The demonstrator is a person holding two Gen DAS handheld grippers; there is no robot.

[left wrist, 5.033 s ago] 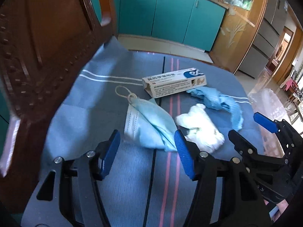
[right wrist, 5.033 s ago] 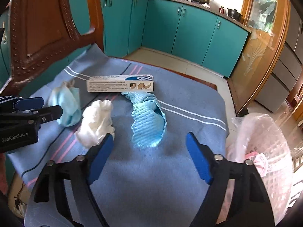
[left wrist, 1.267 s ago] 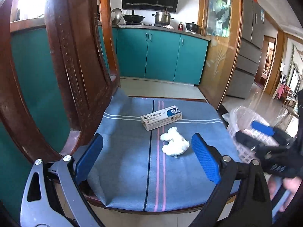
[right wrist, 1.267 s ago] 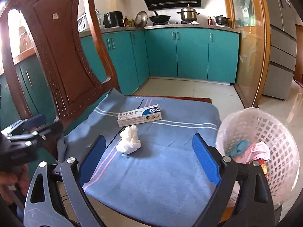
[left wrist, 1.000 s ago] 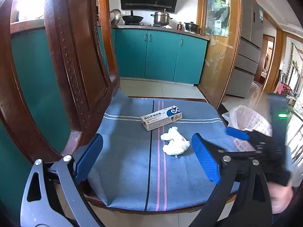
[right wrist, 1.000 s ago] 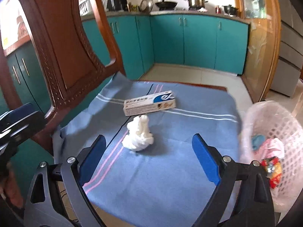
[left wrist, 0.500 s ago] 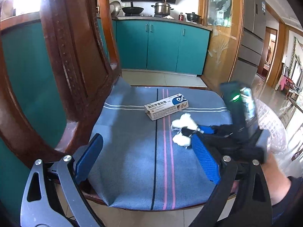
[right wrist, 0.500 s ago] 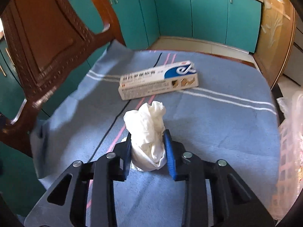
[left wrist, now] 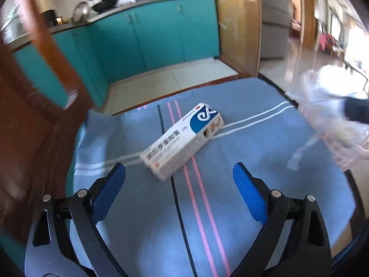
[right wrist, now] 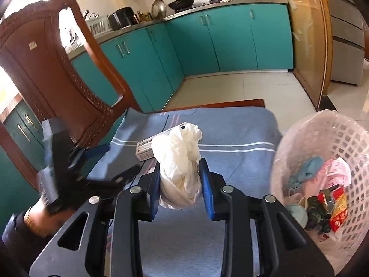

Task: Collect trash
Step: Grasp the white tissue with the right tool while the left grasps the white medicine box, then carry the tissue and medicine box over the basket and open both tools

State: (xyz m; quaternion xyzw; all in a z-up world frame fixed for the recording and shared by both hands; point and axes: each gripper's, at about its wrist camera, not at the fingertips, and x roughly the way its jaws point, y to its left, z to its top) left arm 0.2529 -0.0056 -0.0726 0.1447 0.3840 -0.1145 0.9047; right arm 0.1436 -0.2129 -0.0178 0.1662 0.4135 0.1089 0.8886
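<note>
Got my right gripper (right wrist: pixel 180 180) clamped on the crumpled white tissue (right wrist: pixel 178 161), lifted off the blue cloth (right wrist: pixel 230 124). Left gripper (left wrist: pixel 180 191) hangs wide open near the medicine box (left wrist: pixel 182 138). I'd swing right, well over the laundry-style basket (right wrist: pixel 299 136), before letting go.

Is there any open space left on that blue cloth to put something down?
Yes. The blue cloth is bare between the white box and the basket, and in front of the box. The basket itself is crowded with trash.
</note>
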